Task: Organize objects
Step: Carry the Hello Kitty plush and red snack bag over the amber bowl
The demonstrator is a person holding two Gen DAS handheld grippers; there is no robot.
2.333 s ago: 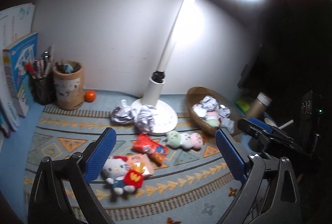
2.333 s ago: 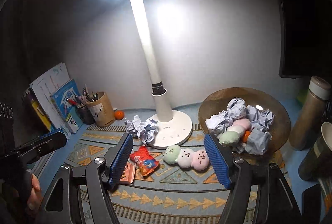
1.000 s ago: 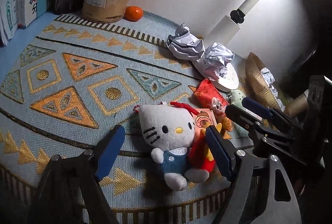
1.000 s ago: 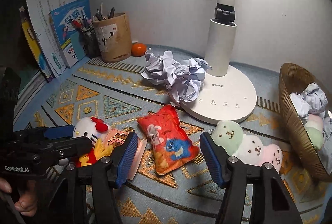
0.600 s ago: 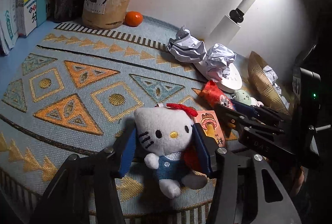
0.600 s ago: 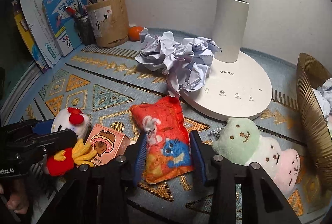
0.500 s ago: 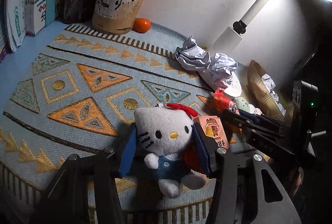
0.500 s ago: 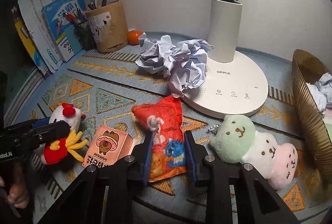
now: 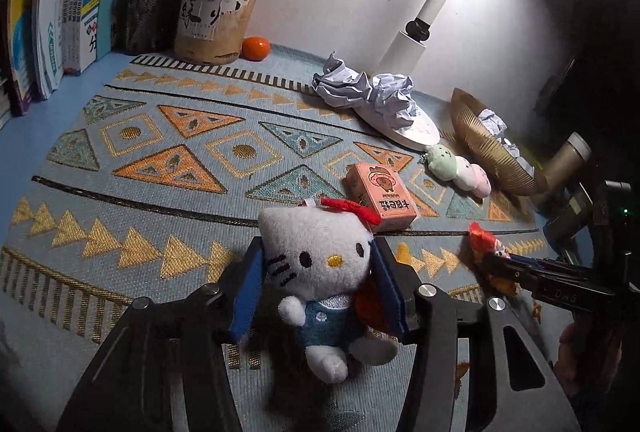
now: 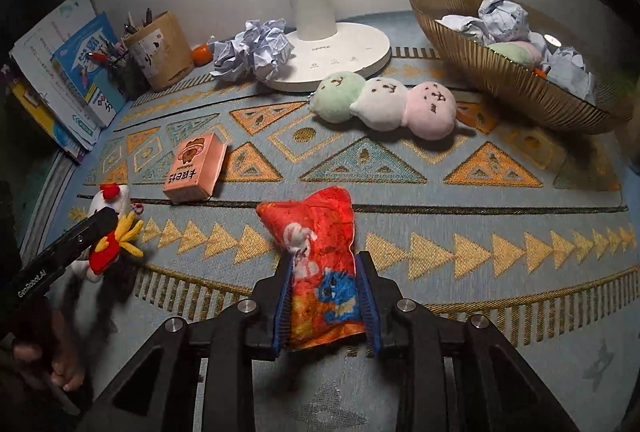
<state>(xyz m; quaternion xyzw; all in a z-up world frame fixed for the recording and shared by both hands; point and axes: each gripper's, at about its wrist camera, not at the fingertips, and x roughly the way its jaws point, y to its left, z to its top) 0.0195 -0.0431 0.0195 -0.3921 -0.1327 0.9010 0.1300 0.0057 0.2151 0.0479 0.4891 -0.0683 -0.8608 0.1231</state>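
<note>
Left wrist view: your left gripper [image 9: 318,286] is clamped on the white cat plush [image 9: 316,264], near the patterned mat's [image 9: 168,136] front edge, open mat stretching toward the pen cup [image 9: 216,20]. Right wrist view: your right gripper [image 10: 325,302], jaws nearly closed after reopening slightly, pinches the red snack-bag plush [image 10: 320,252]; bare mat lies between it and the gold basket [image 10: 516,80] at the far right edge.

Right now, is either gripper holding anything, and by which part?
Both hold. The left gripper clamps the white cat plush across its head and body. The right gripper pinches the red snack-bag plush by its lower end.
</note>
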